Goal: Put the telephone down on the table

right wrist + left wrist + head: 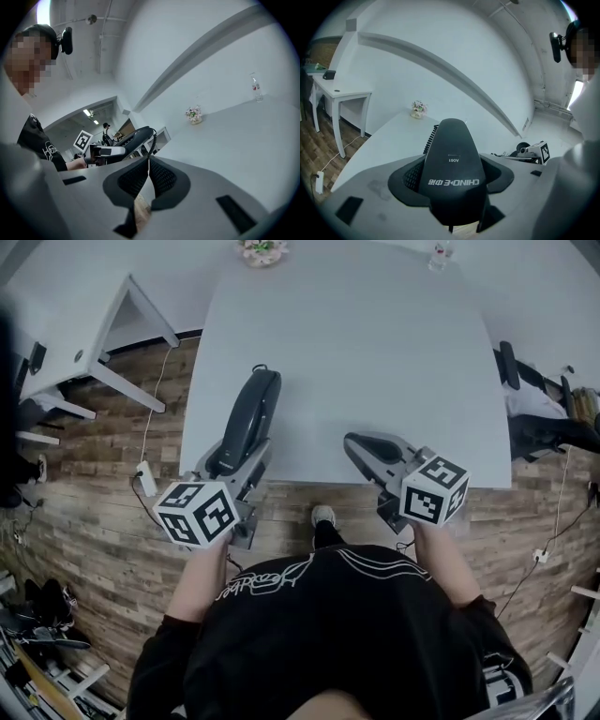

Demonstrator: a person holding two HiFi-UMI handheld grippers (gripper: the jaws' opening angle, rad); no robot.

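Since the telephone (246, 423) has to end up flat on the table (375, 352), I have the left gripper (236, 463) clamped across the handset's near end; its jaws stand wide only because the body between them is wide, and the pads press on both flanks. That grip leaves the far end free to lead the way down, which I judge is why it is held at the tail and not the middle. The handset sits over the table's near left part, just inside the near edge; from the left gripper view it looks lifted clear of the surface, but I cannot tell for certain whether its underside touches.

Its long axis runs from the table's near edge toward the far edge, leaning a little to the right, so the free tip points roughly at the small flower pot (262, 251) on the far edge. The smooth printed back faces up, so I take the ear side to face the tabletop; the coiled cord (431, 138) trails off its left flank.

The right gripper (370, 448) rests low at the table's near edge, well apart from the telephone; its jaws are pressed together with nothing between them, parked out of the way.
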